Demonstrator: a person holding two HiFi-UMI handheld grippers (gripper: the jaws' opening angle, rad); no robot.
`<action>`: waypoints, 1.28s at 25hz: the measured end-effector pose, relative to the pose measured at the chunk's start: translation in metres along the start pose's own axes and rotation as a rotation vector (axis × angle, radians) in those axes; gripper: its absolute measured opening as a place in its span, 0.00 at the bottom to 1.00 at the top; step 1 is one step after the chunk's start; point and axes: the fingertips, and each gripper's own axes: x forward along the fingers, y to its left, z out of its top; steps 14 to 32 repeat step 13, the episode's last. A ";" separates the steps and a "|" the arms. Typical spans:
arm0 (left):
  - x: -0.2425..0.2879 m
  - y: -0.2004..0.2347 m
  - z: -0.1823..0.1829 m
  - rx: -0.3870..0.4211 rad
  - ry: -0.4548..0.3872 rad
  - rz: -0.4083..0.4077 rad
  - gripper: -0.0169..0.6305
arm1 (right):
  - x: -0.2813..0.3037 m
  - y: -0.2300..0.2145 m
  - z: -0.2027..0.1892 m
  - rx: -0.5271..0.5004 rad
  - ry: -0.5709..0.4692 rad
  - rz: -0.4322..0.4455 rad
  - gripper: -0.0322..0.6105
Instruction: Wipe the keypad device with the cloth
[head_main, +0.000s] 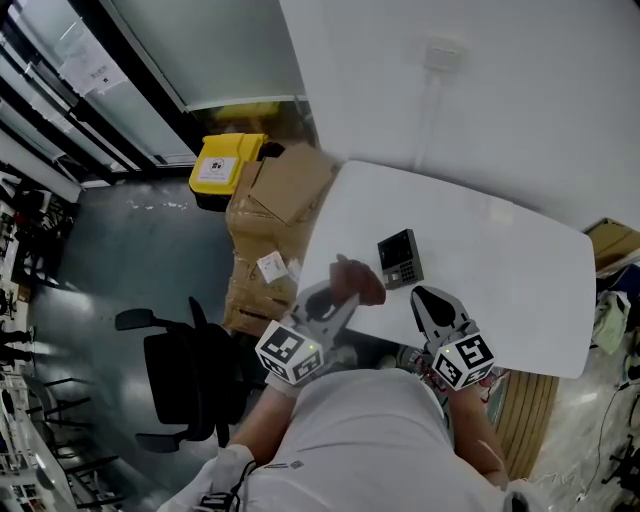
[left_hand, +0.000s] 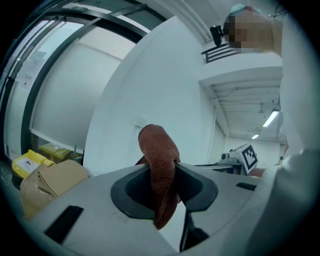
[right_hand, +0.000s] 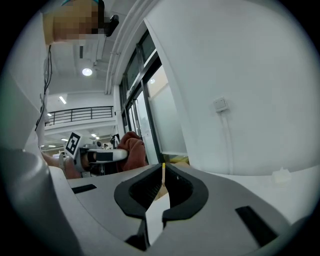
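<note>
I look down on a white table with rounded corners (head_main: 520, 270) that stands against a plain white wall (head_main: 500, 100). A small white wall plate (head_main: 443, 52) sits on that wall, with a thin cable running down from it. To my left, brown cardboard boxes (head_main: 290, 185) are stacked beside the table's edge, and a yellow plastic bin (head_main: 228, 160) stands just behind them. A black office chair (head_main: 185, 370) stands on the smooth grey floor (head_main: 150, 250). Tall glass panels in dark frames (head_main: 100, 80) line the far left. Further off, a round ceiling lamp (right_hand: 87, 72) glows above a dark balcony railing (right_hand: 80, 114), and long strip lights (left_hand: 270, 118) shine along another ceiling.
</note>
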 end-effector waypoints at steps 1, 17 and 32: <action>0.000 0.000 0.000 -0.002 0.000 -0.004 0.20 | 0.000 0.000 -0.001 0.007 0.000 -0.006 0.10; 0.000 0.019 0.003 0.028 0.008 -0.027 0.20 | 0.022 -0.002 -0.005 0.013 0.023 -0.036 0.10; 0.000 0.019 0.003 0.028 0.008 -0.027 0.20 | 0.022 -0.002 -0.005 0.013 0.023 -0.036 0.10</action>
